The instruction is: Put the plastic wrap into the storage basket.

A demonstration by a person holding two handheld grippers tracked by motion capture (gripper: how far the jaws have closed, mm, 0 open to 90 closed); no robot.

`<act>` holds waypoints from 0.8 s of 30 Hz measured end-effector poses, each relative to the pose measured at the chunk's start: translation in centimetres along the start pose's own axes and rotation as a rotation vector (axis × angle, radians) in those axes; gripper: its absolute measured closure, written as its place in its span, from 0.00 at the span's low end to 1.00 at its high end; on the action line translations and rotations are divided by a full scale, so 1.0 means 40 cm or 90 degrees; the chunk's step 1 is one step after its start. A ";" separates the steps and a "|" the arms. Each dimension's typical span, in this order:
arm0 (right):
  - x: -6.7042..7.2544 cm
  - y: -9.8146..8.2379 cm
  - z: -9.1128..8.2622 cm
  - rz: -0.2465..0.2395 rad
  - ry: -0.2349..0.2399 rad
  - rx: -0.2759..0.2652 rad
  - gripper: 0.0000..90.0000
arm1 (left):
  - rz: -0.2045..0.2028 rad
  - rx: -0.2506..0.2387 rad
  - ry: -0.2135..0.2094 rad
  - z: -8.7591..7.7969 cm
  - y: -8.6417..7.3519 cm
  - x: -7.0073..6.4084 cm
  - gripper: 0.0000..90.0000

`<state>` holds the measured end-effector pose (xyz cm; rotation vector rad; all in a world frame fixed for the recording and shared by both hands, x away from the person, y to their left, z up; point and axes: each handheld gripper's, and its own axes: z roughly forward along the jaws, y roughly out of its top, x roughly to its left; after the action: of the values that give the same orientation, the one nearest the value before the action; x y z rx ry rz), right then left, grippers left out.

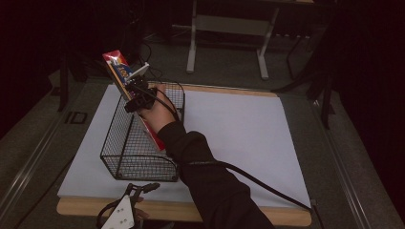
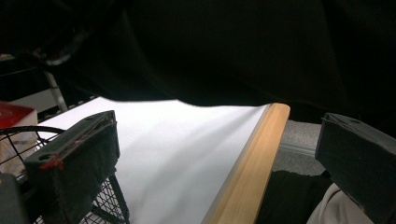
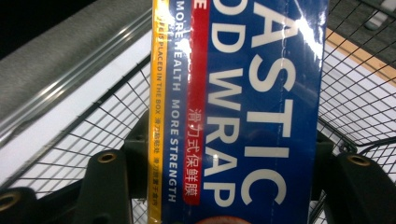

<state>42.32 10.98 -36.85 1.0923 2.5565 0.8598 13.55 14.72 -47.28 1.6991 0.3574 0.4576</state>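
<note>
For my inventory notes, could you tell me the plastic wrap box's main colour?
Blue, with red and yellow stripes: the plastic wrap box shows best in the right gripper view.

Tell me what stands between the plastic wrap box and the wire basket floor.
Nothing visible: the plastic wrap box, gripped by the right gripper, slants into the open-topped wire basket, whose visible floor looks bare.

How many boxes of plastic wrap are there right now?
1. The plastic wrap box is clamped in the right hand-held gripper, tilted, with its lower end down inside the wire basket. The basket's mesh is see-through and nothing else shows inside.
</note>
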 end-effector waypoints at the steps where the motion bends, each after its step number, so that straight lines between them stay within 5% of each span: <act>1: 0.001 -0.004 0.007 -0.001 -0.004 0.002 0.44 | -0.002 -0.001 -0.001 0.000 0.000 0.001 0.00; 10: 0.021 -0.049 0.063 0.006 0.007 0.008 0.44 | -0.005 0.001 -0.002 0.001 -0.001 0.002 0.00; 15: 0.014 -0.070 0.069 -0.006 -0.023 0.000 0.44 | -0.007 -0.001 -0.007 0.002 -0.001 0.001 0.00; 24: -0.009 -0.103 0.089 0.023 -0.010 0.018 0.44 | -0.001 0.007 -0.008 0.007 -0.002 -0.002 0.00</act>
<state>41.67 9.98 -42.18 1.1534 2.5506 0.8216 13.62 14.46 -47.40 1.7122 0.3523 0.4445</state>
